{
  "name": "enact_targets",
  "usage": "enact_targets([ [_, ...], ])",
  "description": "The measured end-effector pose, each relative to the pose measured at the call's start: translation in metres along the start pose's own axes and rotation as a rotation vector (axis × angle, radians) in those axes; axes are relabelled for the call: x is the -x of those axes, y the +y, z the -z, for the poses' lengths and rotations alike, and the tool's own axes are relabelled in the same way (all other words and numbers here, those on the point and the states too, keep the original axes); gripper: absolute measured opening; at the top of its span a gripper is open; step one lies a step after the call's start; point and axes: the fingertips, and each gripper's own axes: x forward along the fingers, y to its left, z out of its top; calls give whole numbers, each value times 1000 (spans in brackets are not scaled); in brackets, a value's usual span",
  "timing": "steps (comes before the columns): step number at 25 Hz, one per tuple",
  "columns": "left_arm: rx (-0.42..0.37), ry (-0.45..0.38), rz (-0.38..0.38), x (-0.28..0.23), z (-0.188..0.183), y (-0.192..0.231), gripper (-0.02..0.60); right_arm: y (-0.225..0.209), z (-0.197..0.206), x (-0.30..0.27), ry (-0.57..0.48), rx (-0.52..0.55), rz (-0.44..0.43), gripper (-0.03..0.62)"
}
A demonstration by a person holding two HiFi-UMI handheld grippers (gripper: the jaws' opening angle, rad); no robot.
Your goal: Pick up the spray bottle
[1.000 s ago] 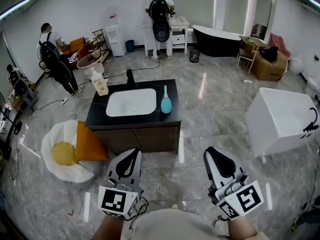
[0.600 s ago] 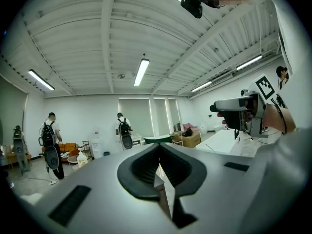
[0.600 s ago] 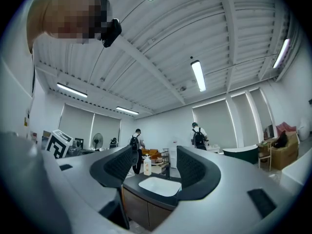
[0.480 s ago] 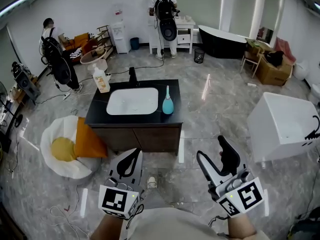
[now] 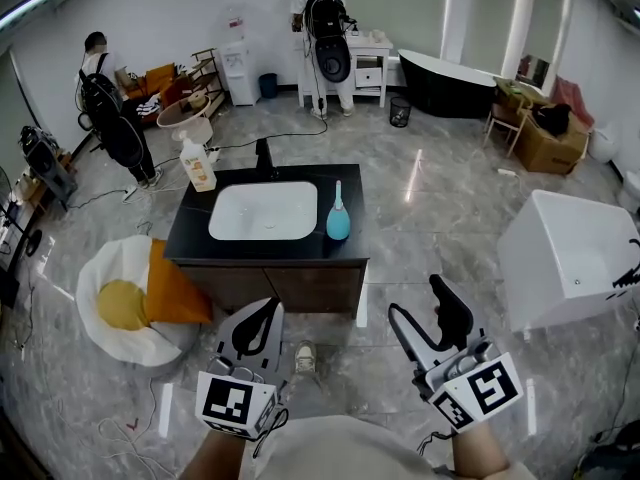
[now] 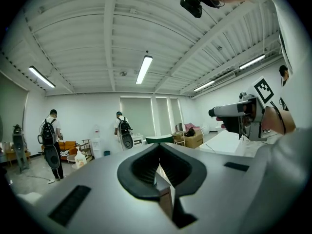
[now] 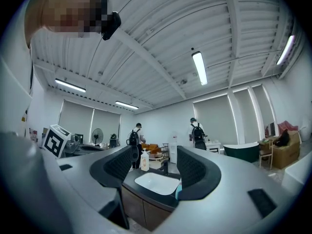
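Observation:
A teal spray bottle (image 5: 337,214) with a slim pale neck stands upright on the black counter (image 5: 190,230), just right of the white basin (image 5: 264,211). In the right gripper view only a teal sliver of the spray bottle (image 7: 178,191) shows beside the right jaw. A white pump bottle (image 5: 197,163) with an orange label stands at the counter's far left corner. My left gripper (image 5: 268,310) is shut and empty, short of the cabinet's front. My right gripper (image 5: 417,300) is open and empty, level with the left one and apart from the counter. The basin (image 7: 157,182) shows between its jaws.
An egg-shaped cushion (image 5: 120,303) with an orange pillow lies left of the cabinet. A white tub (image 5: 575,258) stands at the right, and cables (image 5: 130,423) trail over the floor at the lower left. Two people with backpacks (image 5: 325,28) (image 5: 110,108) stand at the back.
My right gripper's jaws went from shut to wide open. Both grippers and the view have come nearer the cabinet, which now looks a little larger.

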Motion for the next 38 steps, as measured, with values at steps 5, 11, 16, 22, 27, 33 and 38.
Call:
enact_targets([
  [5,6,14,18,-37,13,23,20,-15,20,-40,51,-15,5,296],
  [11,26,32,61,-91,28,65,20,-37,38,-105,102,-14,37,296],
  [16,57,32,94,-142,40,108,20,-55,37,-164,85,-23,39,296],
  [22,29,52,152,-205,52,151,20,-81,46,-231,112,-33,86,296],
  [27,28,74,210,-247,69,179,20,-100,65,-278,147,-43,130,296],
  [33,29,76,252,-287,77,196,20,-123,89,-313,188,-82,171,296],
  [38,15,85,263,-307,87,204,20,-134,105,-331,221,-100,180,296],
])
